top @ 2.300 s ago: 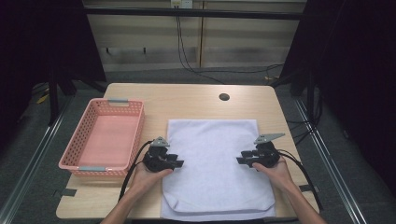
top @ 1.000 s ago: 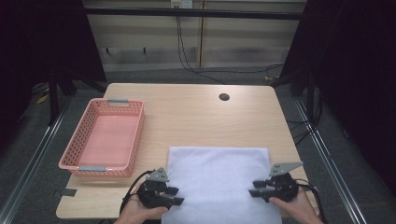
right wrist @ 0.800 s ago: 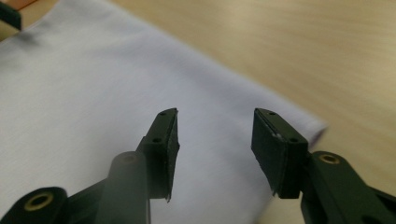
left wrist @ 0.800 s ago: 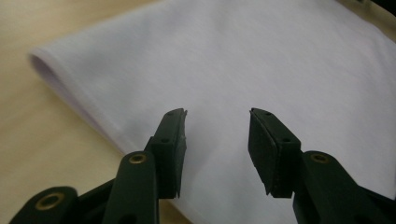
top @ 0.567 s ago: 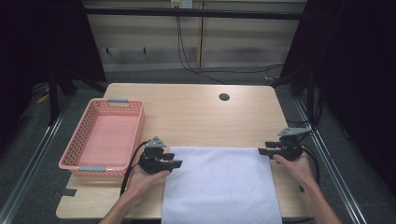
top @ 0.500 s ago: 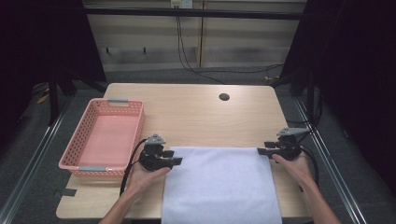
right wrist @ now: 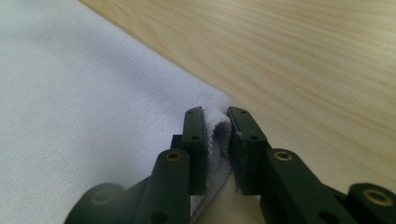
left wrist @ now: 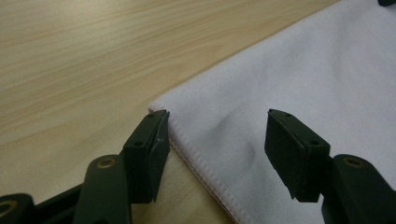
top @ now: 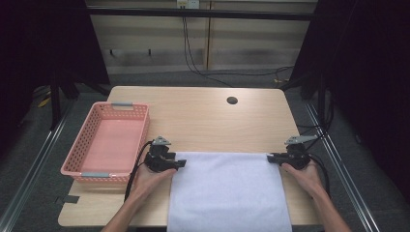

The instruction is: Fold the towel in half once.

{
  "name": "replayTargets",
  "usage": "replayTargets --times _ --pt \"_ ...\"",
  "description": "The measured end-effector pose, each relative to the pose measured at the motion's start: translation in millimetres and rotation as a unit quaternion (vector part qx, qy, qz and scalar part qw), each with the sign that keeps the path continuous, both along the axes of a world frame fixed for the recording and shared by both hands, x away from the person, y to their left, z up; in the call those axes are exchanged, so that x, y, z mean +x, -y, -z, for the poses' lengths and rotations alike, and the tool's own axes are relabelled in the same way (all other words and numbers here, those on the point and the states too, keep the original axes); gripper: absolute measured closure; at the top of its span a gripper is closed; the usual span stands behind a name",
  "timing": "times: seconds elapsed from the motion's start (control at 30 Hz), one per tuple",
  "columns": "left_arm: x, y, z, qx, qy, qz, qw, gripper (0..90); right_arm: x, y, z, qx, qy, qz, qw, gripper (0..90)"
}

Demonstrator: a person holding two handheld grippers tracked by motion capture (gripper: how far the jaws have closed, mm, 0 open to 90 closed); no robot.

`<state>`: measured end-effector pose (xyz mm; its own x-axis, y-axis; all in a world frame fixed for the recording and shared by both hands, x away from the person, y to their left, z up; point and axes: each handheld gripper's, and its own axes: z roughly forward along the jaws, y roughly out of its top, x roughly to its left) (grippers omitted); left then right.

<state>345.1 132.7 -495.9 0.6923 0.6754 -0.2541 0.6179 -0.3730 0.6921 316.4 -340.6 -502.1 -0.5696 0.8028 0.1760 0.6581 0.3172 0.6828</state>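
Observation:
A white towel (top: 227, 188) lies flat on the wooden table (top: 208, 125), its near end reaching the front edge. My left gripper (top: 181, 163) sits at the towel's far left corner. In the left gripper view its jaws (left wrist: 217, 140) stand open, have just been opening, and straddle the hemmed corner of the towel (left wrist: 303, 70) without pressing it. My right gripper (top: 270, 157) is at the far right corner. In the right gripper view its jaws (right wrist: 215, 135) have just closed and pinch the bunched corner of the towel (right wrist: 93, 93).
A pink plastic basket (top: 80, 140) stands at the table's left side, close to my left hand. A dark round hole (top: 232, 100) sits near the table's far edge. Bare wood stretches beyond the towel.
Both hands have moved from the front of the towel up to its far corners. The towel's far edge lies nearer the person than 2.3 s ago.

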Motion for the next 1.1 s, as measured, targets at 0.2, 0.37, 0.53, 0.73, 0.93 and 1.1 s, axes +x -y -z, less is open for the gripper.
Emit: replayTargets --times 0.2,0.37,0.53,0.73,0.93,1.1 --pt "2.4 0.6 3.4 0.011 0.003 -0.011 0.9999 38.8 -0.4 -0.5 -0.2 0.002 -0.003 -0.003 1.0000 82.0" --pt "6.8 -3.6 6.3 -0.004 0.004 -0.012 0.9999 38.6 -0.1 0.3 0.4 0.004 0.000 -0.004 1.0000 82.5" --pt "11.9 -2.6 9.4 -0.009 0.019 -0.024 0.9995 41.8 0.4 1.7 1.2 0.013 -0.007 -0.003 0.9999 82.4" --pt "11.5 -0.1 11.4 -0.008 0.034 0.004 0.9994 58.4 0.8 2.3 1.6 0.017 -0.007 -0.003 0.9998 82.5" --pt "18.1 2.8 10.3 -0.024 0.018 0.023 0.9993 80.8 1.9 4.3 0.4 0.026 -0.007 -0.007 0.9996 83.8" --pt "15.4 -2.9 -4.8 -0.067 0.023 0.026 0.9971 84.8 2.9 10.8 -7.7 0.065 0.004 0.004 0.9979 84.9"
